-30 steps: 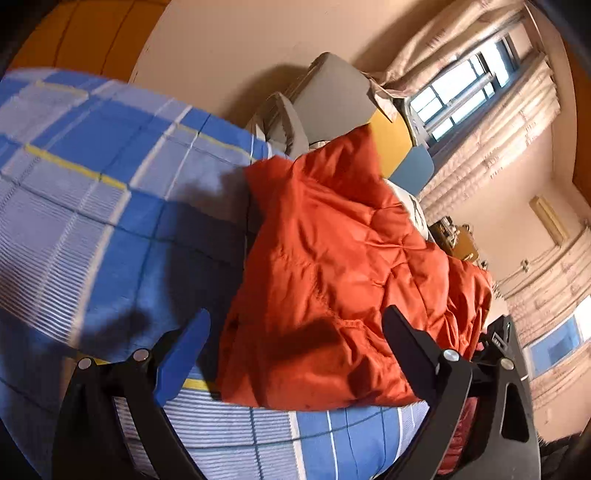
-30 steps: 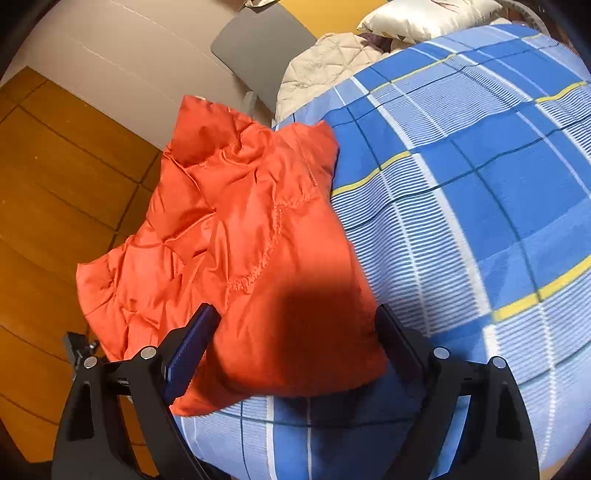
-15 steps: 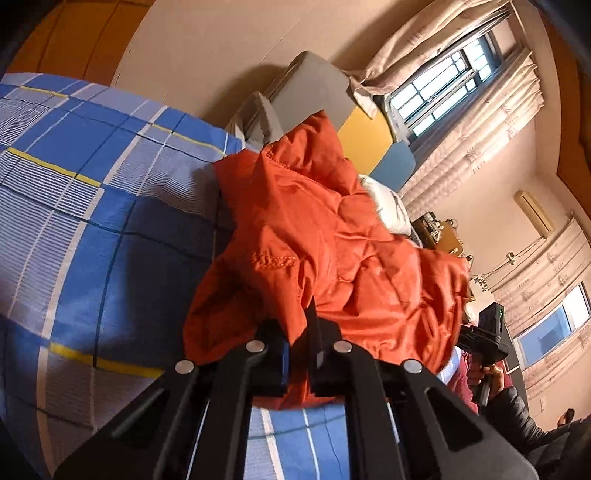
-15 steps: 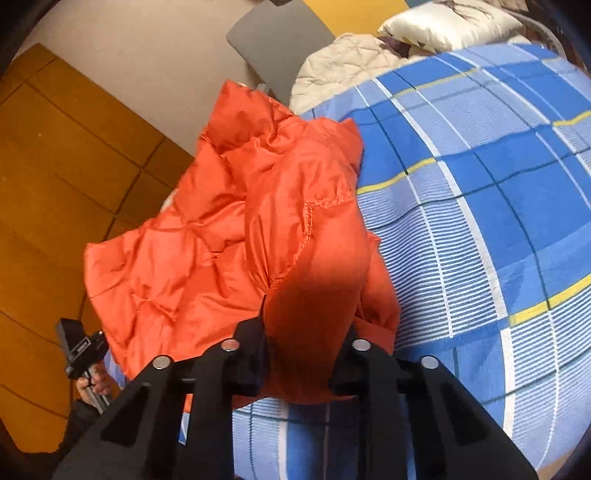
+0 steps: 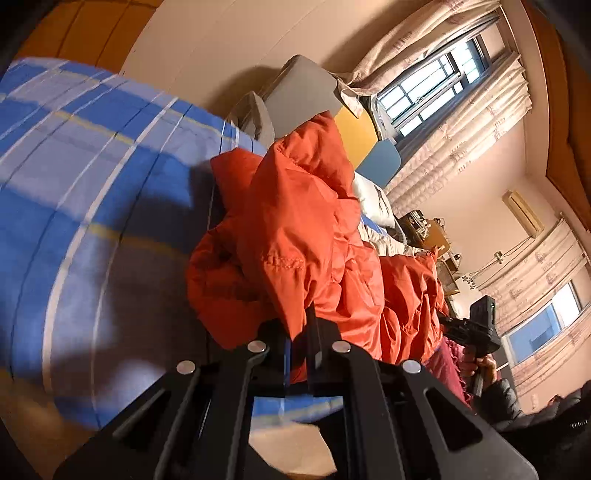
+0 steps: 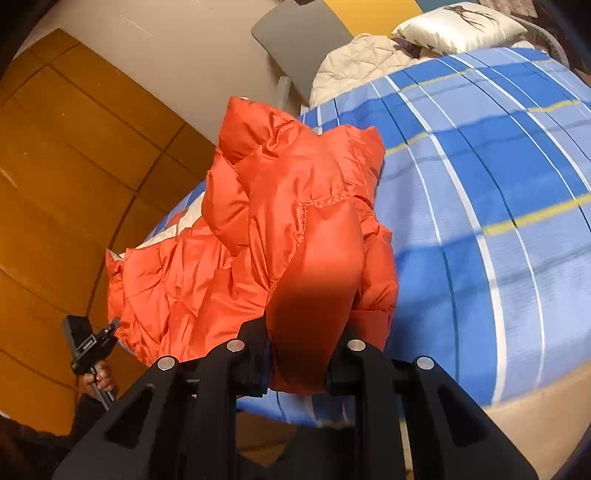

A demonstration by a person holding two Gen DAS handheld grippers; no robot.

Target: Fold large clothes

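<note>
Left wrist view: left gripper (image 5: pixel 300 345) clamped tight on an edge of the orange jacket (image 5: pixel 295 236), fabric pinched between its fingers. Jacket bunched and raised above the blue checked bedspread (image 5: pixel 92 206). Right gripper (image 5: pixel 476 328) visible at far right in a hand. Curtains (image 5: pixel 461 129) and window behind.

Right wrist view: right gripper (image 6: pixel 298 363) closed on a thick fold of the jacket (image 6: pixel 280 206), which hangs over the bed's near left edge. White pillow (image 6: pixel 458 26) at the head; wood floor (image 6: pixel 55 184) at left.

Beige wall (image 5: pixel 207 48), curtained window (image 5: pixel 436 92), wood panelling (image 6: pixel 66 177), plaid bed (image 6: pixel 480 206).
</note>
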